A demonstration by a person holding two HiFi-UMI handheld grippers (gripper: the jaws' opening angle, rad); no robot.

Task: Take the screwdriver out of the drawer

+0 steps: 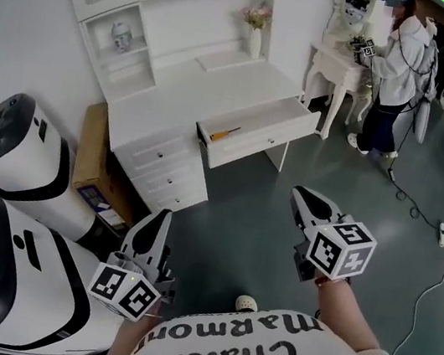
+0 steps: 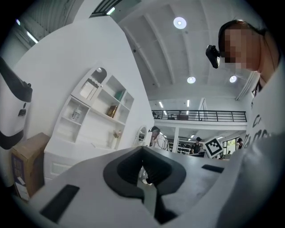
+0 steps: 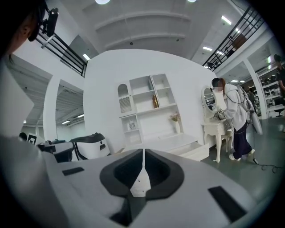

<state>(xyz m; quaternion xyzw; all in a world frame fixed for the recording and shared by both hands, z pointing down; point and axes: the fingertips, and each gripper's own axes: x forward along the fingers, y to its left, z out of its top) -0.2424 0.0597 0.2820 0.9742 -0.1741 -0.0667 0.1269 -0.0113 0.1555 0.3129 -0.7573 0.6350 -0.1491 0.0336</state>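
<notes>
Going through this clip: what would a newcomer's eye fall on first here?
The open drawer of the white desk, mid-frame in the head view, with an orange-handled screwdriver lying inside. In the foreground the left gripper and right gripper are both shut and empty, short of the desk. At top right a person stands at a small white table.

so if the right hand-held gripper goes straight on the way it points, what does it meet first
Probably the open drawer; only floor lies before it, though depth is unclear.
</notes>
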